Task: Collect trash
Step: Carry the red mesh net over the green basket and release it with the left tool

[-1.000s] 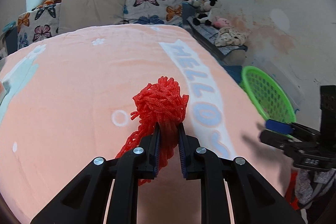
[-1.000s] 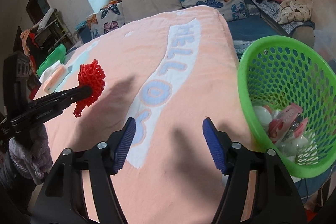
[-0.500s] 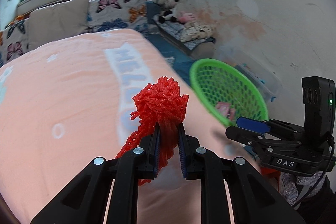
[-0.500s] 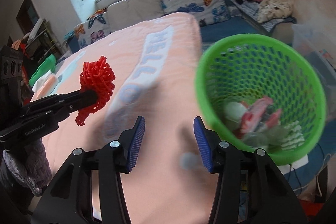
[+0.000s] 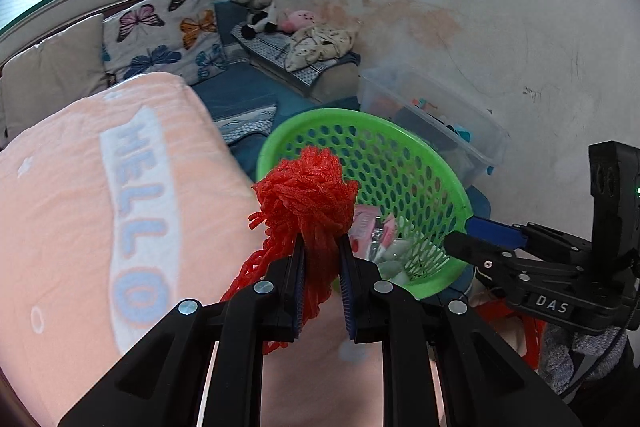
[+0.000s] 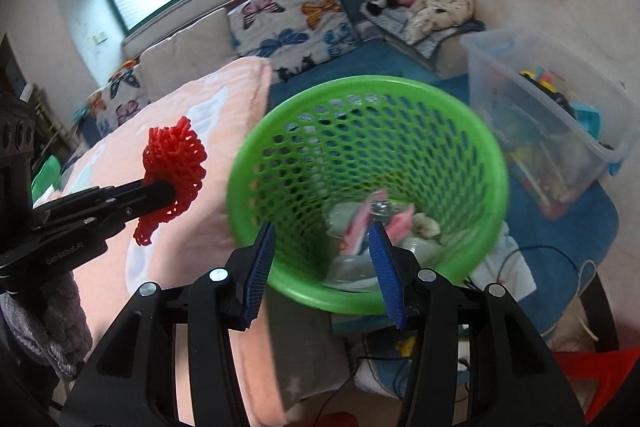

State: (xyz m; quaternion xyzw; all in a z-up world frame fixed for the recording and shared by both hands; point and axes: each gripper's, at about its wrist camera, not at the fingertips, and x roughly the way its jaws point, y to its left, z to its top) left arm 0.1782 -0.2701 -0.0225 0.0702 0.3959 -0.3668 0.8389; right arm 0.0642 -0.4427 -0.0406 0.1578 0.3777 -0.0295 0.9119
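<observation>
My left gripper (image 5: 322, 259) is shut on a bunched red foam net (image 5: 308, 195), held in the air just left of the near rim of a green perforated basket (image 5: 424, 163). The basket holds several pieces of trash (image 6: 376, 223). In the right wrist view the red net (image 6: 174, 163) and the left gripper (image 6: 170, 191) sit left of the basket (image 6: 320, 131). My right gripper (image 6: 322, 267) is open and empty, its jaws straddling the basket's near rim. It also shows at the right of the left wrist view (image 5: 472, 235).
A bed with a peach HELLO blanket (image 5: 80, 211) lies to the left of the basket. A clear plastic bin (image 6: 536, 91) of toys stands right of it. Butterfly pillows (image 5: 160, 31) and soft toys (image 5: 272, 3) sit at the back. A red stool (image 6: 592, 375) is at lower right.
Both grippers have swung right from over the bed toward the green basket. The left still holds the red net; the right has stayed open, now at the basket's rim.
</observation>
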